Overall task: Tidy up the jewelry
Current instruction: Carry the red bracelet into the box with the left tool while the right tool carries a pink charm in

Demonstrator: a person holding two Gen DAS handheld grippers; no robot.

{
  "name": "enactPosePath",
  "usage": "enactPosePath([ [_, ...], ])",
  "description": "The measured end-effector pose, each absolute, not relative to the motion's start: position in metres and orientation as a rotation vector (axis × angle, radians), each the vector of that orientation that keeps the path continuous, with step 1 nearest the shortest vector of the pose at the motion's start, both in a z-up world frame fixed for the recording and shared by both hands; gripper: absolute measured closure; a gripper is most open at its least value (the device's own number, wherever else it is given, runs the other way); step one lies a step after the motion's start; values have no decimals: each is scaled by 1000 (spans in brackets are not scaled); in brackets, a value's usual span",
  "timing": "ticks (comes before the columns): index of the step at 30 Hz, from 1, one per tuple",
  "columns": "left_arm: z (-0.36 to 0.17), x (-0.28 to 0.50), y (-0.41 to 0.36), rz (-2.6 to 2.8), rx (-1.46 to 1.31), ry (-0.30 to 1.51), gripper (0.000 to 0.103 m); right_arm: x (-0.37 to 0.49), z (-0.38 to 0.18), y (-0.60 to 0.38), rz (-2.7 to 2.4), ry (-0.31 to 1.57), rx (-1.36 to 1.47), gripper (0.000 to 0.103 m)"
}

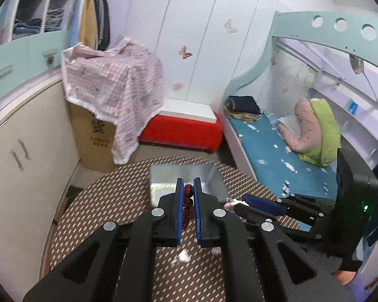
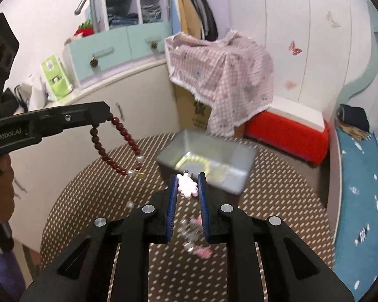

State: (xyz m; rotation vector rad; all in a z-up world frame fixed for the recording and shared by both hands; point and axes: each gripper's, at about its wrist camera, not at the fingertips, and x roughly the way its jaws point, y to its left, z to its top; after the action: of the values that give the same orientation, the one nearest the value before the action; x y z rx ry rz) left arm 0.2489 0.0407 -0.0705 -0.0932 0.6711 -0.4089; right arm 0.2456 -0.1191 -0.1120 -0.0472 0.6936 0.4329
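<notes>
My left gripper (image 1: pixel 188 185) is shut on a dark red bead bracelet (image 1: pixel 188 201); in the right wrist view that gripper (image 2: pixel 108 115) holds the bracelet (image 2: pixel 118 148) hanging in the air left of the grey tray (image 2: pixel 242 151). My right gripper (image 2: pixel 187 178) is shut on a pink charm bracelet (image 2: pixel 187 187) whose chain dangles below, blurred. In the left wrist view the right gripper (image 1: pixel 235 205) is just right of the grey tray (image 1: pixel 214 173), holding the pink charm (image 1: pixel 231 204). A pale yellow bracelet (image 2: pixel 196 162) lies in the tray.
The tray sits on a round table with a brown dotted cover (image 2: pixel 88 201). Behind are a cloth-covered cardboard box (image 2: pixel 214 75), a red-and-white box (image 2: pixel 289 125), a cabinet (image 1: pixel 25 151) at the left and a bed (image 1: pixel 277 151) at the right.
</notes>
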Motion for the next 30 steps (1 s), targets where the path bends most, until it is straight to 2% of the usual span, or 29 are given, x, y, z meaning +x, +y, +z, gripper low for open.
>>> enactPosePath([
  [6,-70,295,16,-449,-92,715,97,277,-111,-131,411,707,-19,86],
  [13,-109,333,-2,-425,-55,818,97,309,-134,-130,405,760,-17,86],
  [21,-155,354,-1,-401,-43,924,97,328,-162,-122,414,818,-12,86],
  [30,-163,353,2,-390,-32,940,96,335,-178,-119,417,852,-7,86],
])
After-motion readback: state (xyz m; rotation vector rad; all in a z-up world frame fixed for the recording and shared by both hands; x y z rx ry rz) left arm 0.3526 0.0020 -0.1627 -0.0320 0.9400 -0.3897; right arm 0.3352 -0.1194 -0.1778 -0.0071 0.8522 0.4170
